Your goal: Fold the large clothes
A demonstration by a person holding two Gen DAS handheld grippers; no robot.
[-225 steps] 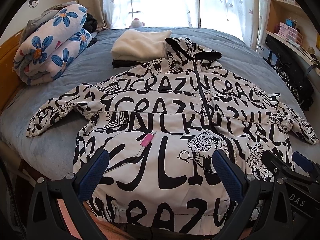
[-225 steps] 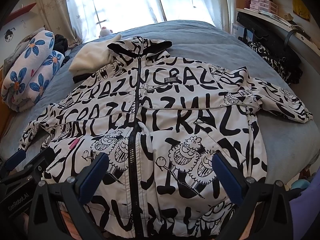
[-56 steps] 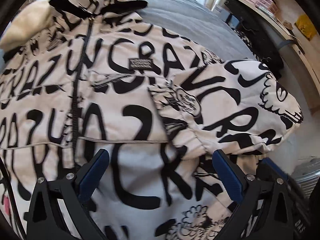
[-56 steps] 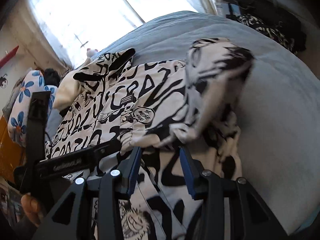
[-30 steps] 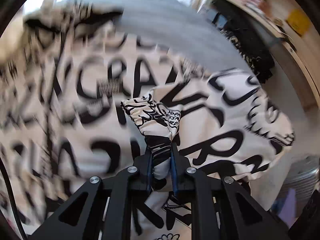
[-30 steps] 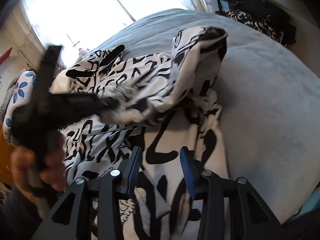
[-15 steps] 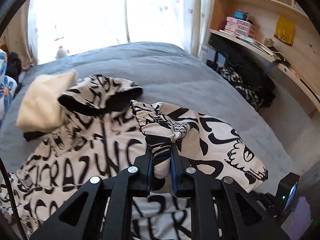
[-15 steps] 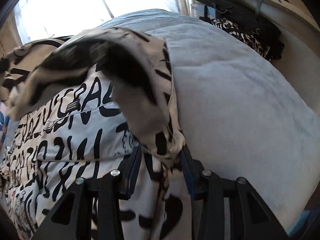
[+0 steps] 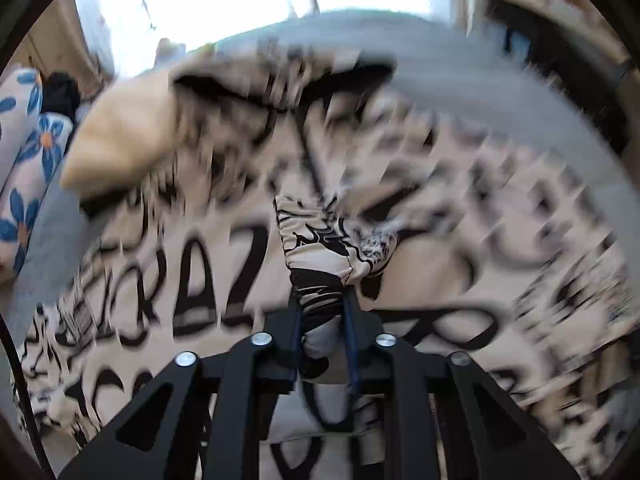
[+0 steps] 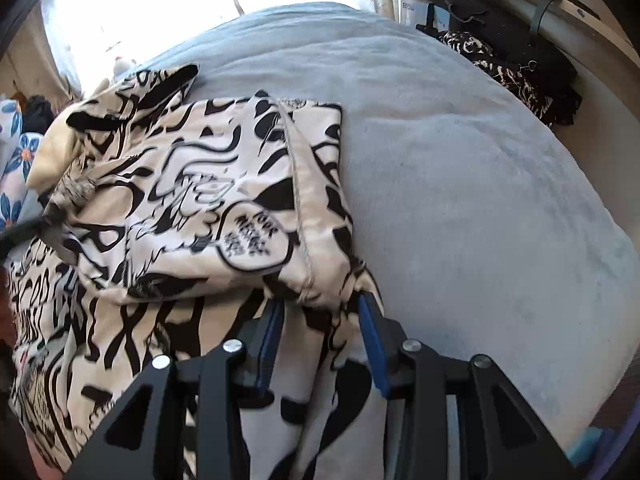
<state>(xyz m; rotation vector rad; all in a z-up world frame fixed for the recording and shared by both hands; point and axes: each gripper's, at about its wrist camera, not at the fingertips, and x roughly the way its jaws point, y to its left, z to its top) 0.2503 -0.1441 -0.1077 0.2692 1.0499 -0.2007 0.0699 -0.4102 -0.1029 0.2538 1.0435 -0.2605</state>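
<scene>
A white jacket with black lettering point(image 9: 192, 276) lies front up on the bed, its hood toward the window. My left gripper point(image 9: 322, 304) holds the cuff of its sleeve point(image 9: 320, 248) over the chest by the zip; its jaws are opening, with the cuff still filling the gap. The left wrist view is blurred by motion. In the right wrist view the sleeve point(image 10: 200, 208) lies folded across the jacket's front. My right gripper point(image 10: 320, 308) has the bunched side fold of the jacket point(image 10: 320, 288) between its pads at the bed-side edge, and its jaws are opening slightly.
The grey bed cover point(image 10: 460, 200) stretches to the right of the jacket. A folded cream garment point(image 9: 124, 140) lies by the hood, with a blue-flowered quilt point(image 9: 24, 160) at far left. Dark clothes point(image 10: 512, 72) and a desk edge point(image 10: 568, 12) stand at the right.
My left gripper has swept left over the jacket with the cuff, drawing the sleeve flat across the front. The right gripper has stayed at the side fold.
</scene>
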